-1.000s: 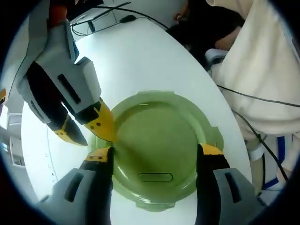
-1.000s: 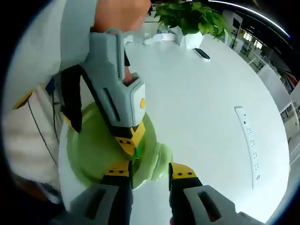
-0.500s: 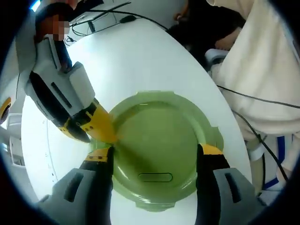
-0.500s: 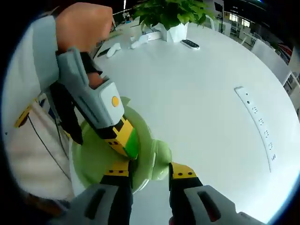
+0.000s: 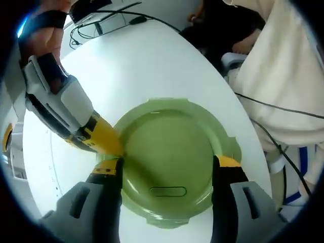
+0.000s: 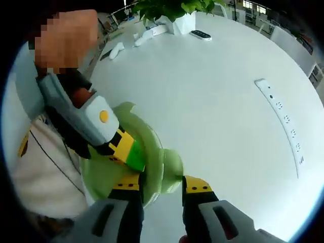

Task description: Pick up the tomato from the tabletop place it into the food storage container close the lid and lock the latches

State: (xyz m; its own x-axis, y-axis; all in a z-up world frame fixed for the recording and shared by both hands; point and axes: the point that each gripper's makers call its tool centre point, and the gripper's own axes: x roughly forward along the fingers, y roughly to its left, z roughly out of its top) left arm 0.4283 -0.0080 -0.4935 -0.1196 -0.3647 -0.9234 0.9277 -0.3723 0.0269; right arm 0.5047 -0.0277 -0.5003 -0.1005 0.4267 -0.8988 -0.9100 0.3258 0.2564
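Note:
A round pale-green food container with its lid (image 5: 169, 136) on sits on the white table; what is inside is hidden. My left gripper (image 5: 167, 162) stands open, one jaw at the lid's left edge and the other over its right side. My right gripper (image 5: 109, 146) comes in from the left, yellow tips against the lid's left rim. From the right gripper view, the right gripper (image 6: 162, 183) is open with a green latch flap (image 6: 172, 169) between its jaws. The left gripper (image 6: 132, 154) lies across the lid (image 6: 101, 174) there.
The white tabletop (image 6: 217, 101) stretches away with free room. On it are a power strip (image 6: 283, 121), a remote (image 6: 201, 34) and a potted plant (image 6: 169, 10) at the far side. Cables (image 5: 116, 20) lie at the far edge. A person in cream clothing (image 5: 283, 76) stands close on the right.
The right gripper has swung lower and leaned flatter toward the lid's left rim. The left gripper and the container have stayed put.

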